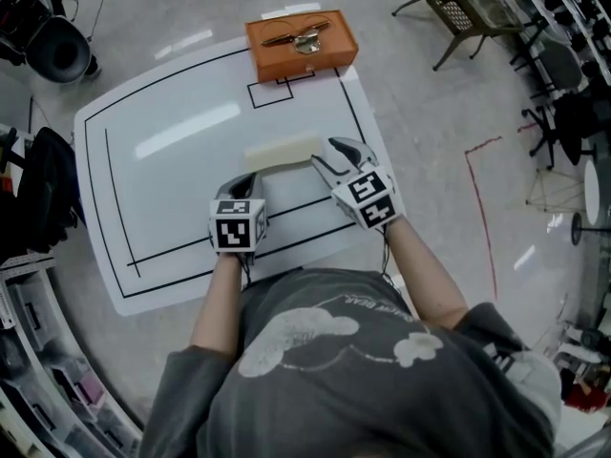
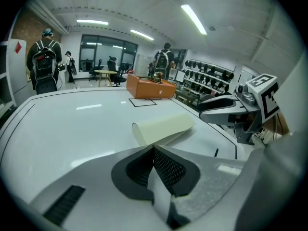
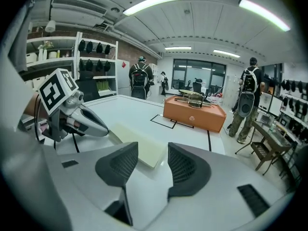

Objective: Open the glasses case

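A pale cream glasses case (image 1: 282, 151) lies closed on the white table (image 1: 172, 170), near its front edge. My left gripper (image 1: 250, 179) sits just behind the case's left end, its jaws shut with nothing between them. In the left gripper view the case (image 2: 163, 128) lies right past the closed tips of the left gripper (image 2: 153, 148). My right gripper (image 1: 321, 159) is at the case's right end. In the right gripper view the right gripper (image 3: 148, 160) stands open, and the case (image 3: 139, 146) lies just ahead of the gap, not between the pads.
An orange box (image 1: 301, 51) with a pair of glasses (image 1: 296, 36) on top stands at the table's far edge. Black lines mark the tabletop. A metal chair (image 1: 463, 12) stands at the far right, and people with backpacks (image 3: 139, 78) stand beyond the table.
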### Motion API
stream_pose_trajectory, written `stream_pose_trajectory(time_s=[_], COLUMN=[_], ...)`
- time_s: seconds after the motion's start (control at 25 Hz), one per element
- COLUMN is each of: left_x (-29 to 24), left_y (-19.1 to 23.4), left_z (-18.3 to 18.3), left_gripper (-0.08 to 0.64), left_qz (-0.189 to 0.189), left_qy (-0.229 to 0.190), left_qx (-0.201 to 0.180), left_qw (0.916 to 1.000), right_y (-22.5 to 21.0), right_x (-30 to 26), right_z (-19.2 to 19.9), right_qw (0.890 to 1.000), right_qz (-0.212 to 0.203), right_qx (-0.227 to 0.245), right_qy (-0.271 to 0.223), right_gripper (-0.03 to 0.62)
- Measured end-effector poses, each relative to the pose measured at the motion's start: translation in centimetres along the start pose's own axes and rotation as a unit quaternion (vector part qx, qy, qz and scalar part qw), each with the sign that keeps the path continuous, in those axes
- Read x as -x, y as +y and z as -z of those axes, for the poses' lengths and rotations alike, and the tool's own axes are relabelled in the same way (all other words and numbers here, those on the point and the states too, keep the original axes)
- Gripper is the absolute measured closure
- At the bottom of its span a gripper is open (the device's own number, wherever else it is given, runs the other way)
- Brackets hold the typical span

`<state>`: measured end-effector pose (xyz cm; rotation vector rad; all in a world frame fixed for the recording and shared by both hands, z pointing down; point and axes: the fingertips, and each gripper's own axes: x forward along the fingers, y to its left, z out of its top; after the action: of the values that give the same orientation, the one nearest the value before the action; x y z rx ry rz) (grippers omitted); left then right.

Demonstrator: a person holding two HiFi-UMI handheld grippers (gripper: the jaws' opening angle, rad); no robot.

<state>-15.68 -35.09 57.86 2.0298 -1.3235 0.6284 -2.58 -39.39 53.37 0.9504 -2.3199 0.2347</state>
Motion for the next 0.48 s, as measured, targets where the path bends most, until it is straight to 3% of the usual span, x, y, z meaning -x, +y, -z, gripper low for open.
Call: stream_pose_trajectory(time_s=[0.48], left_x=[-0.2], left_y=[-0.1], left_z=[0.3], left_gripper=[0.557], left_qz=[-0.008], left_qy=[0.007], left_qx=[-0.001], left_qw=[0.9999], right_y=[2.1], right_x=[-2.5], right_z=[0.5], right_qw=[0.988], right_qz=[-0.071], right_qx=[0.134], right_qy=[0.028], right_gripper=[0.307])
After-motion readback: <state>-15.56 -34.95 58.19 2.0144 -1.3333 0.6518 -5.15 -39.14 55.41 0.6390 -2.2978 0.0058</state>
